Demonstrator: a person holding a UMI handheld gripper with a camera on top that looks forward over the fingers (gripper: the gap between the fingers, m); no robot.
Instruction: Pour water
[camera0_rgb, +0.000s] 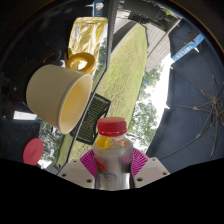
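Note:
A clear plastic bottle (112, 158) with a red cap (112, 127) stands between my fingers, its body pressed by both pink pads (88, 163). My gripper (112, 166) is shut on the bottle. The view is rolled over, so the scene looks tilted. A cream-coloured cup (58, 96) lies ahead and left of the bottle's cap, its open mouth turned toward the bottle. The bottle's lower part is hidden below the fingers.
A yellow packet (87, 42) lies beyond the cup on a green mat (122, 75). A small red disc (34, 151) sits left of the fingers. A dark label (97, 107) lies on the mat just beyond the cap.

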